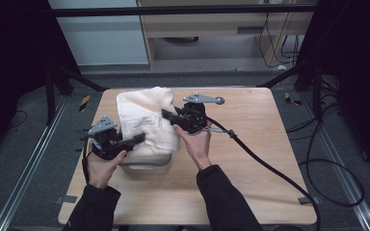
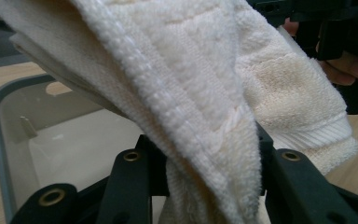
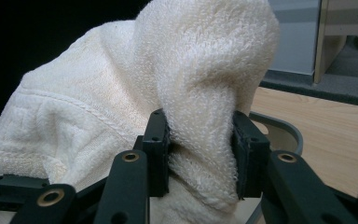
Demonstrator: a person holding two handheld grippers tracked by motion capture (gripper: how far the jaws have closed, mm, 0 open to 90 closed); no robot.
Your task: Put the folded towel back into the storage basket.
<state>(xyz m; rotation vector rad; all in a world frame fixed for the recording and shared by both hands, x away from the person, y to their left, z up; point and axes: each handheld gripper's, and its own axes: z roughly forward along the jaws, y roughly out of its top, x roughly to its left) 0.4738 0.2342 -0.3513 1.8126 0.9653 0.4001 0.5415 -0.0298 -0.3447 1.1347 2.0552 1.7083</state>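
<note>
Both claws, left claw and right claw, clamped on cream towel.
Held bunched just above grey bin on counter; next, probably lowering inside bin before releasing.

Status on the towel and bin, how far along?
Done: both hand-held grippers have a grip on the cream terry towel. The left hand-held gripper and the right hand-held gripper are each shut on a fold of it. In hand: the towel hangs over the grey-rimmed translucent plastic bin, draped on its rim. Left: probably lowering it inside and letting go; the bin's interior looks bare.
</note>
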